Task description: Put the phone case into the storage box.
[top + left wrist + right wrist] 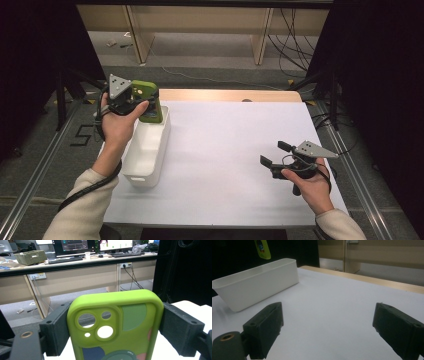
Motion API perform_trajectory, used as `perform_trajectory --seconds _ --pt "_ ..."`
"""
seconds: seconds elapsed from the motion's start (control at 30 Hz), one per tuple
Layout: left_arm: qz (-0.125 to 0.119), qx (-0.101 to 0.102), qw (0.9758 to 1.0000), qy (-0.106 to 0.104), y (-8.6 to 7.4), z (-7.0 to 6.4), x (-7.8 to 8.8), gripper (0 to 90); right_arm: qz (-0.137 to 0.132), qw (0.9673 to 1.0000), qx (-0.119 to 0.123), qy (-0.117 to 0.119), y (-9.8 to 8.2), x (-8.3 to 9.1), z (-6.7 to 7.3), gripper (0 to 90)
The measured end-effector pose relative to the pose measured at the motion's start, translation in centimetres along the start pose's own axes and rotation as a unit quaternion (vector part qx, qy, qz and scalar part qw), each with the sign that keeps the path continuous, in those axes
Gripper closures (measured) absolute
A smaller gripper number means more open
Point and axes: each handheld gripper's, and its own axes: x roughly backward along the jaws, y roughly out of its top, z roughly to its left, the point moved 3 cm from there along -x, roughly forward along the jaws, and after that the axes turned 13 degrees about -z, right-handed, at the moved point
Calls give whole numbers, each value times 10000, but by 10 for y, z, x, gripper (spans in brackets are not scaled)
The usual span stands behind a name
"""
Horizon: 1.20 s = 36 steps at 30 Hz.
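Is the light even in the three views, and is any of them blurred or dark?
High view: bright white table, black sides. Left gripper view: the green phone case is sharp and well lit, the desks behind it softer. Right gripper view: dim, the white bin soft, the near jaws blurred.

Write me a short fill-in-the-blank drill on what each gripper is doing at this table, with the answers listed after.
1. The left gripper is shut on a lime-green ____ case.
2. That case hangs above the long white plastic ____ at the table's left side.
3. The right gripper has its jaws ____, nothing between them.
4. The right gripper sits over the ____ tabletop.

Missing words: phone; bin; open; white
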Motion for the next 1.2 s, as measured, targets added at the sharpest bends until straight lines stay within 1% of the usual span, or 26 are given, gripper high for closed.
perform_trajectory --seconds 0.47,0.7,1.2 --pt "5 -38 10000 53 -2 5 -5 165 4 10000 1 -5 0 0 0 109" --pt "41 -87 10000 5 -5 5 -9 165 -4 10000 1 -8 0 0 0 109" --pt "111 -119 9999 -14 -10 6 -17 165 5 10000 -1 -7 0 0 0 109"
